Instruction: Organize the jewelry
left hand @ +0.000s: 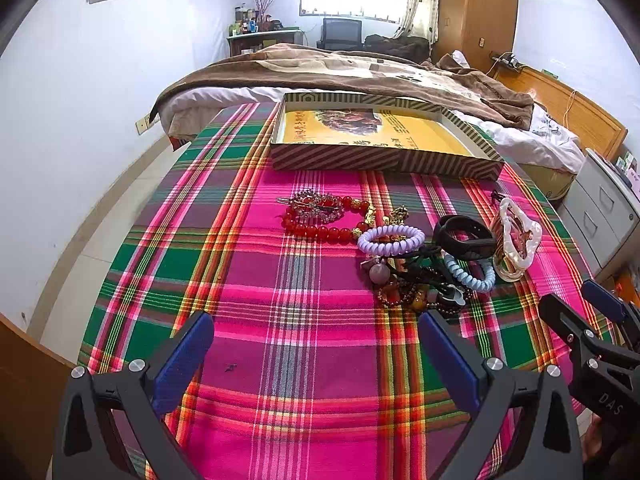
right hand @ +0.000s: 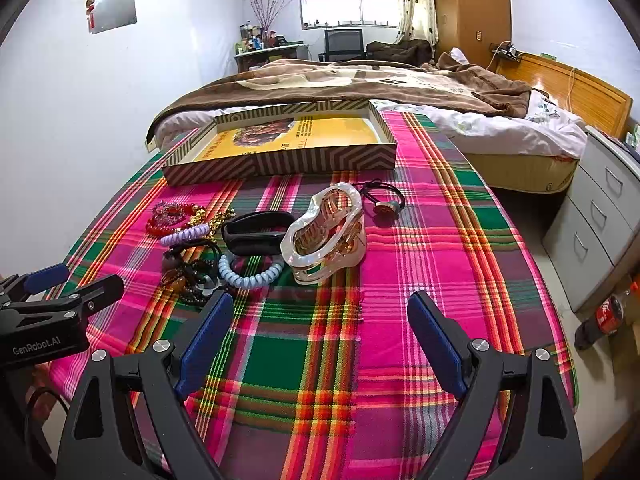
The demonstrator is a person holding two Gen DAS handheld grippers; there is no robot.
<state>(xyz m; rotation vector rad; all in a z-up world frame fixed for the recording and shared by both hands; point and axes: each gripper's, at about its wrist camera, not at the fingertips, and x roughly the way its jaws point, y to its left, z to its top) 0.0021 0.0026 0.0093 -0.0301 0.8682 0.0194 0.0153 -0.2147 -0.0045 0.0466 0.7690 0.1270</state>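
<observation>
A pile of jewelry lies on the plaid cloth: a red bead bracelet (left hand: 320,232) under a rhinestone hair clip (left hand: 316,205), a lilac coil tie (left hand: 391,239), a black band (left hand: 464,238), a blue coil tie (left hand: 472,274), and a pearly claw clip (left hand: 516,236) that also shows in the right wrist view (right hand: 326,234). A black hair tie with a charm (right hand: 386,200) lies apart. A striped shallow box (left hand: 384,160) with a yellow bottom stands behind, empty. My left gripper (left hand: 316,348) is open, short of the pile. My right gripper (right hand: 320,332) is open, short of the claw clip.
The plaid cloth (right hand: 420,264) covers the table. A bed with a brown blanket (right hand: 340,80) lies behind it. Grey drawers (right hand: 600,216) stand at the right, with a cola bottle (right hand: 604,318) on the floor beside the table edge.
</observation>
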